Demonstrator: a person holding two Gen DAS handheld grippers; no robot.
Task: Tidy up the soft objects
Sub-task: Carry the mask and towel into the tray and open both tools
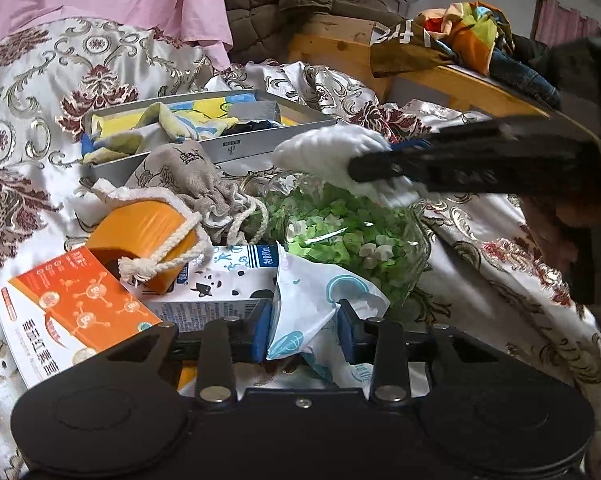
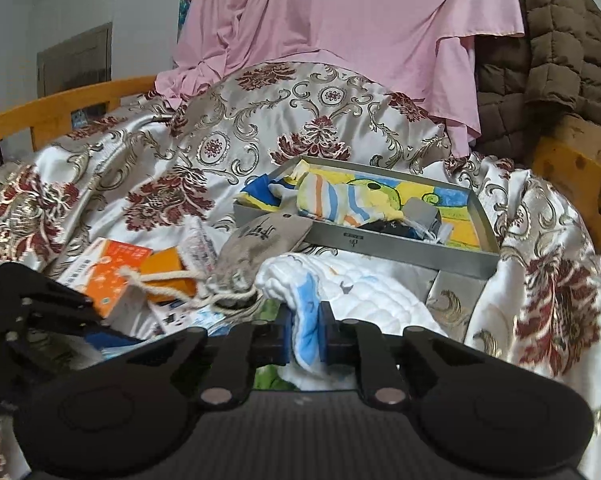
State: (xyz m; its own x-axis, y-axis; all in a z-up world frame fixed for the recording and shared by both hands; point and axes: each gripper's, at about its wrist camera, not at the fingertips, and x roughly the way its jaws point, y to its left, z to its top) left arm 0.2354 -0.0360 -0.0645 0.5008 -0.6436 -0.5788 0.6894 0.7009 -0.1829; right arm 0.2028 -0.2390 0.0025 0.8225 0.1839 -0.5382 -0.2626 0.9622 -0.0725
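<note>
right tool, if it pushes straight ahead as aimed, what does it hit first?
Probably the near wall of the grey tray. The right tool, shut on the white quilted cloth, points over that cloth toward the tray; depth is uncertain, so bedding in front might meet it first.

Soft, even indoor light fills both views, moderately bright, with no hard shadows and no visible lamp. The satin bedspread point(image 2: 148, 184) throws pale sheen along its folds, and the clear bag of green pieces point(image 1: 340, 236) carries small white glints. Strong fisheye bending curves the wooden bed rail point(image 2: 60, 108), and the corners darken to black. In the left wrist view the right claw point(image 1: 364, 168) is smeared by motion blur; nearby things stay fairly sharp, the far background softer.
</note>
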